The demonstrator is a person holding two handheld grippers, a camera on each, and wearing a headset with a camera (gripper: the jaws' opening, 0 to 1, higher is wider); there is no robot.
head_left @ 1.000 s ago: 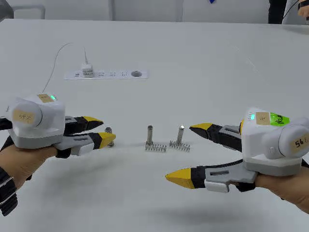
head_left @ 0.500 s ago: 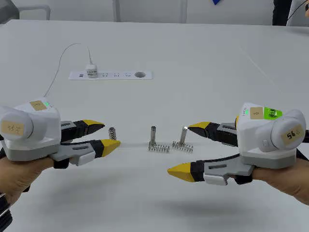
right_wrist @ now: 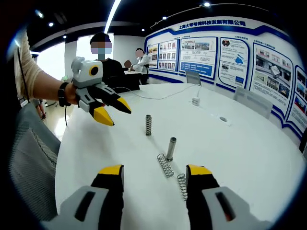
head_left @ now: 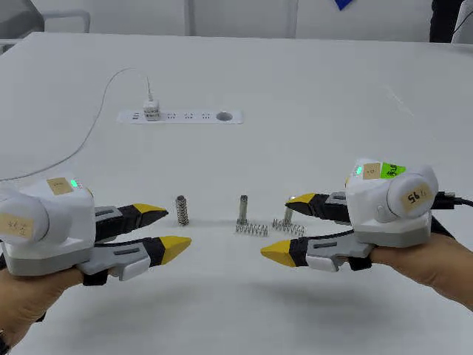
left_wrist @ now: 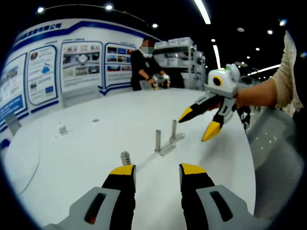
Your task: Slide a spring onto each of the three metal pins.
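Three metal pins stand in a row mid-table. The left pin [head_left: 182, 210] wears a spring. The middle pin [head_left: 243, 209] is bare, and the right pin [head_left: 288, 215] peeks from behind my right gripper's far finger. Two loose springs lie at their bases: one [head_left: 251, 229] by the middle pin, the other [head_left: 290, 227] by the right pin. My left gripper [head_left: 174, 228] is open and empty, just left of the sprung pin [left_wrist: 125, 157]. My right gripper [head_left: 278, 226] is open and empty, with the second loose spring [right_wrist: 182, 184] between its jaws, beside the bare pin [right_wrist: 171, 148].
A white power strip [head_left: 179, 117] with a plugged charger [head_left: 151, 112] and its cable lies farther back on the white table [head_left: 332, 96]. People stand at a far table [left_wrist: 148, 60] in the room.
My left gripper has drawn back left from the left pin, which now shows its spring. My right gripper has moved left and closer to the right pin, its jaws less wide.
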